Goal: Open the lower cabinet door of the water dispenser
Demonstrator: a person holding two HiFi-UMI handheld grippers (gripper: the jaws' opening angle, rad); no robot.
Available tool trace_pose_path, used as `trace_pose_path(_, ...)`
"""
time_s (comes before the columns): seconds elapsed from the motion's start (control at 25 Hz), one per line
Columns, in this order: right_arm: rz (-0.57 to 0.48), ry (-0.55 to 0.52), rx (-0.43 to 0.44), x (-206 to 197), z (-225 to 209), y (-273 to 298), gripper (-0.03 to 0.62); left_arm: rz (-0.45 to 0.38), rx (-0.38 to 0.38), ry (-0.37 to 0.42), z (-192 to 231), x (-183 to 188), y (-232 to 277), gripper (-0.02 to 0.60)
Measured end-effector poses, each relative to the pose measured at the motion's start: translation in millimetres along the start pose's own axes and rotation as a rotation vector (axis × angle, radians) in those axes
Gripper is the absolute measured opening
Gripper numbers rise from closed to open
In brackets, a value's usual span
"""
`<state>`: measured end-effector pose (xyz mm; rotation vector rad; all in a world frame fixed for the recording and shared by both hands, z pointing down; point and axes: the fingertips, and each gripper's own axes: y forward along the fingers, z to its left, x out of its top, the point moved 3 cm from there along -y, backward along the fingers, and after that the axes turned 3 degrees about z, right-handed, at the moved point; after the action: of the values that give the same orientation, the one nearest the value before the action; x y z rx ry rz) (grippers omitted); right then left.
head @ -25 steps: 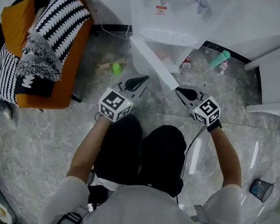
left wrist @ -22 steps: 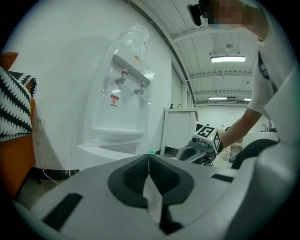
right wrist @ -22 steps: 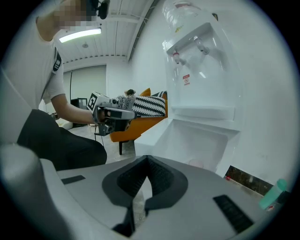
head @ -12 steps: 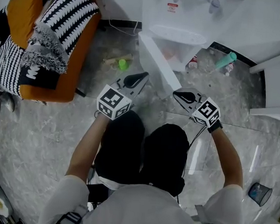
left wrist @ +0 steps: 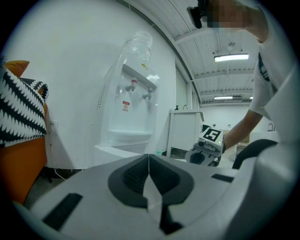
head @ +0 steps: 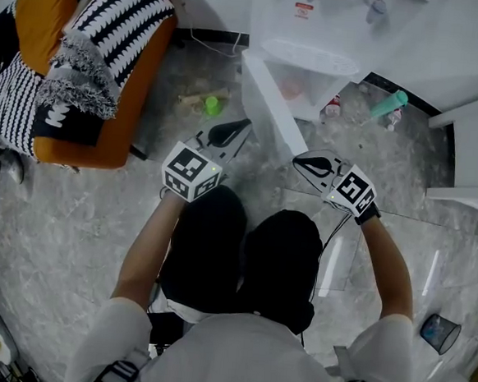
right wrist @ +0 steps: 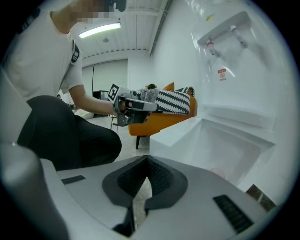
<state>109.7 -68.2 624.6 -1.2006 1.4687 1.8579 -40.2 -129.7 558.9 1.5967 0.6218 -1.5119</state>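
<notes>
As I look down, my left gripper (head: 234, 133) sits left of middle, jaws pressed together, empty. The lower cabinet door (head: 272, 106) stands swung open at top middle, and my right gripper (head: 307, 162), right of middle, is closed, empty too.

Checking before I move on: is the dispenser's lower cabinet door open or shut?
Open. The door stands swung out from the water dispenser, and the white inside of the cabinet shows past it.
</notes>
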Motion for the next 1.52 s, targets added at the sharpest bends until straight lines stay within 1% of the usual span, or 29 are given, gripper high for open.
trace_pose_path(0.12,-0.017,0.020,0.009,-0.5,-0.3,0.3,0.008,-0.007,0.013,-0.006,4.2,0.1,-2.8,0.014)
trace_pose_path(0.28,-0.034,0.037,0.041,-1.2,1.1,3.5,0.008,-0.008,0.025,-0.010,5.9,-1.0,-4.4,0.014)
trace_pose_path(0.48,-0.046,0.059,0.083,-0.1,5.6,6.6,0.008,-0.006,0.015,-0.011,-0.8,1.0,-2.6,0.014)
trace_pose_path(0.72,-0.058,0.048,0.137,3.8,11.7,10.8,0.008,-0.002,0.009,-0.012,-6.3,-2.1,0.2,0.014)
trace_pose_path(0.84,-0.069,0.041,0.177,7.4,18.3,16.0,0.008,-0.001,0.018,-0.015,-4.9,-3.6,-1.8,0.014)
trace_pose_path(1.16,-0.101,0.008,0.318,26.3,46.7,44.5,0.008,0.007,0.065,-0.021,8.9,-10.6,-20.5,0.014)
trace_pose_path(1.24,-0.127,0.022,0.316,34.8,44.7,53.3,0.008,0.011,0.081,-0.022,14.4,-13.0,-28.9,0.014)
trace_pose_path(1.36,-0.181,0.054,0.290,51.6,33.3,64.1,0.008,0.012,0.110,-0.030,22.2,-16.4,-42.8,0.014)
trace_pose_path(1.52,-0.192,0.051,0.313,65.9,37.6,81.0,0.008,0.013,0.155,-0.048,32.7,-21.5,-64.8,0.014)
